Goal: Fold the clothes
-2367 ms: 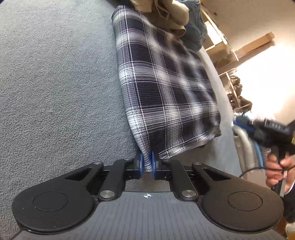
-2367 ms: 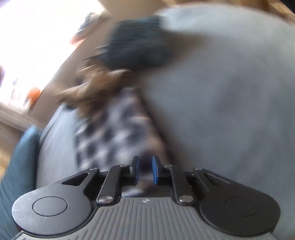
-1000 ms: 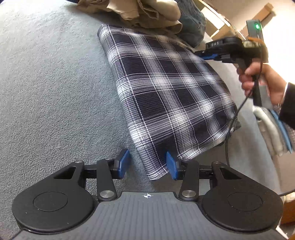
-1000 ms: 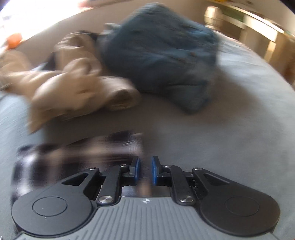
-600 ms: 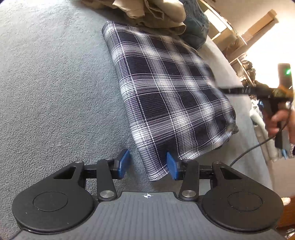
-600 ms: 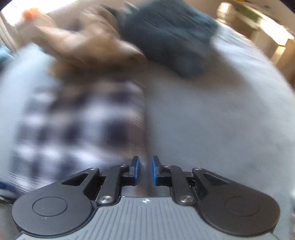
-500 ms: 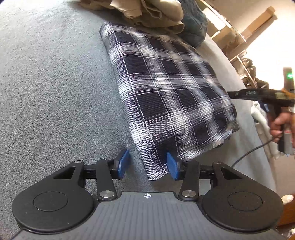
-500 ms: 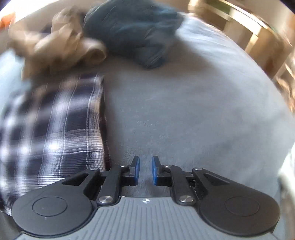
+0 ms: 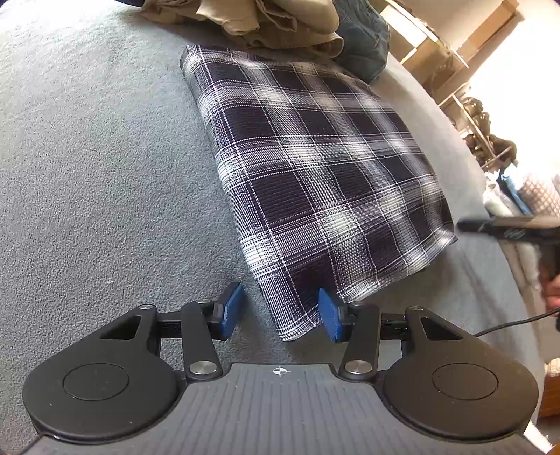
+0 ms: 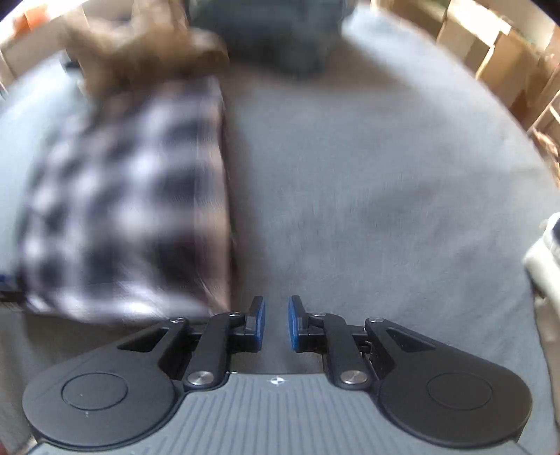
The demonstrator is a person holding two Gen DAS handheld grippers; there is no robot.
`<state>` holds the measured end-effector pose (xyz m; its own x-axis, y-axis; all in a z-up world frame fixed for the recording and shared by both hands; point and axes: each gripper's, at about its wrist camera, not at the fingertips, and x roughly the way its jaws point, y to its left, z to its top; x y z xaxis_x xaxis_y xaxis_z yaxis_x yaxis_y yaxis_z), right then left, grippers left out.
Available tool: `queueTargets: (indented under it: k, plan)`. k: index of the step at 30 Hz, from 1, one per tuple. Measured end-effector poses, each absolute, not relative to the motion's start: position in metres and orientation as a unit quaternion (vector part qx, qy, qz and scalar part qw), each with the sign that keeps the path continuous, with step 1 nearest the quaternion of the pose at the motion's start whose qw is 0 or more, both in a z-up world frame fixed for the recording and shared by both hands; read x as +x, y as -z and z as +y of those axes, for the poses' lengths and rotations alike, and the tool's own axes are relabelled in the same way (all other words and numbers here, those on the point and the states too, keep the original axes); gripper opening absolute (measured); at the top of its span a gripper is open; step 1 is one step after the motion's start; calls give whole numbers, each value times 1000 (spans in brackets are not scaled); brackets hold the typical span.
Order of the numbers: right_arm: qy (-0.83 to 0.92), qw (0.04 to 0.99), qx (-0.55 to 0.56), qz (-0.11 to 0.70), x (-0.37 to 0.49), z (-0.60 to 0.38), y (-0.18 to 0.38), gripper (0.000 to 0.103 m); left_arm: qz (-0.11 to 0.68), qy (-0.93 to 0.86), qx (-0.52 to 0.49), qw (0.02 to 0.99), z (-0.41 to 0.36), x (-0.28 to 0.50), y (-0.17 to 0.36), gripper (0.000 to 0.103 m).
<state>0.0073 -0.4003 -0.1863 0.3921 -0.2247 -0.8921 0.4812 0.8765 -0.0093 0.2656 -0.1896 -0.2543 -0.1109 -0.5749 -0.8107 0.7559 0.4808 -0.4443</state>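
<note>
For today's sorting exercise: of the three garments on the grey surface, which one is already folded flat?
The dark plaid garment, a neat flat rectangle nearest the left gripper. The tan one and the blue denim one behind it lie crumpled in a heap.

Each handheld gripper carried a ribbed dark grey housing along the bottom of its wrist view, marked at the centre of its front edge by a small white crosshair symbol. Two rounded matte black lobes flanked the housing, each embossed with a shallow circle. Black linkage bars ran forward from silver pivot screws, with smaller screws at the outer joints. The left gripper [image 9: 280, 316] ended in two blue pads [image 9: 231, 313] on black carriers. The right gripper [image 10: 276, 323] had the same build and the same blue pads [image 10: 258, 323]. In the left wrist view, the right unit showed as a black bar with a thin black cable [image 9: 514, 323] trailing from it.
</note>
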Motion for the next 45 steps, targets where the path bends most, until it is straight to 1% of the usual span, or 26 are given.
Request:
queueTargets:
  k: [3,5,7,10,15,18,21,28,31,36,40,41,43,44,45]
  plan:
    - [161,867,127,454,18,-384,166,15,552,500,87,662,-189,267,254,48]
    - [128,877,133,444,29,-374,168,15,556,496,92,660,-194,266,253,49]
    - [122,869,134,461,33,-361,179,15,562,492,96,658,-199,265,251,52]
    - [155,833,119,518,44,-355,190,15,568,488,102,655,-199,267,251,54]
    - [139,860,101,481,65,-337,165,15,572,484,108,654,-200,267,252,55]
    - [170,847,107,493,76,-350,178,15,572,482,117,653,-202,266,252,55]
    - [212,812,140,526,82,-371,202,15,571,481,126,653,-202,265,250,56]
    - [218,834,139,488,86,-365,183,15,570,480,138,653,-201,268,247,57]
    - [209,839,139,482,94,-364,187,15,565,481,145,655,-202,265,246,58]
    - [213,826,155,499,99,-367,202,15,564,480,149,655,-206,264,246,59]
    - [203,825,198,489,92,-380,203,16,558,491,138,655,-204,265,245,60]
    - [201,828,218,477,88,-387,199,16,553,495,130,658,-199,268,242,60]
    - [200,832,261,446,77,-402,193,28,536,500,111,671,-186,274,236,60]
    - [199,832,285,431,71,-412,191,44,528,498,101,681,-179,279,232,60]
    - [199,831,311,418,65,-423,191,48,523,495,87,688,-172,285,228,60]
